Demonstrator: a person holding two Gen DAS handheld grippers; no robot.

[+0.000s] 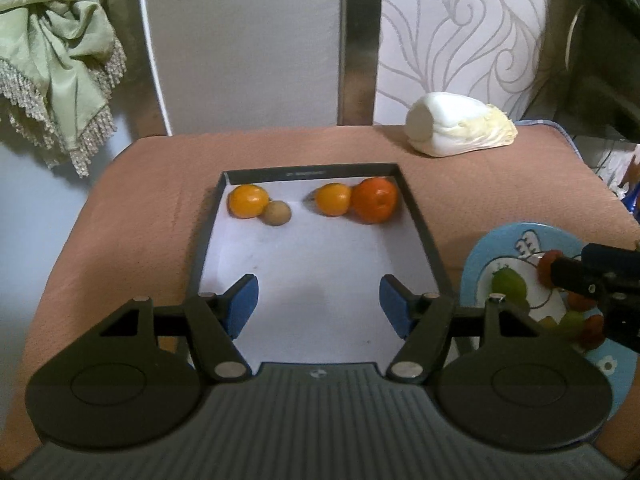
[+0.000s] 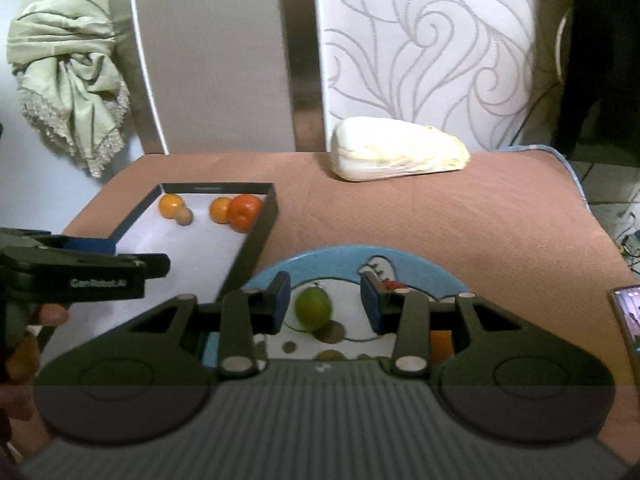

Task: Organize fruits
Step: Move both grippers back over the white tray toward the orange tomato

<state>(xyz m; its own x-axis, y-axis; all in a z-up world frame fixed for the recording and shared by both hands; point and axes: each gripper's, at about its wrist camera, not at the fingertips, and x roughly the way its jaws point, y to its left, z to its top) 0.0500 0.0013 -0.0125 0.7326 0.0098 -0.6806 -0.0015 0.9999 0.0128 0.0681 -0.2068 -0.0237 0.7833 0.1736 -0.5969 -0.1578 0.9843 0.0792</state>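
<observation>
A: Looking along the left gripper [image 1: 319, 303], I see its blue pads spread wide with nothing between them, hanging over the bare white floor of the shallow black-walled tray [image 1: 416, 216].

B: And the fruit in that tray?

A: All at the far end, around twelve o'clock from the gripper. A yellow-orange round fruit [image 1: 248, 201] sits at eleven o'clock, touching a small brown kiwi-like fruit [image 1: 277, 213]. At one o'clock a second yellow-orange fruit [image 1: 333, 199] touches a larger deep-orange one [image 1: 375, 200].

B: What about the right gripper [image 2: 325, 307]?

A: Its jaws stand apart over the round blue plate with a cartoon print [image 2: 340, 262]. A round green lime-like fruit [image 2: 313, 308] lies between the pads, nearer the left one; there is a gap on each side, so nothing is pinched.

B: Anything else on the plate?

A: From the left wrist view, small red and green fruits, partly hidden by the right gripper. An orange piece shows behind the right finger, too hidden to name.

B: And beyond?

A: A pale napa cabbage [image 2: 400, 154] lies on the brown cloth-covered table [image 2: 480, 220], at one o'clock from the right gripper, well apart from the plate.
</observation>
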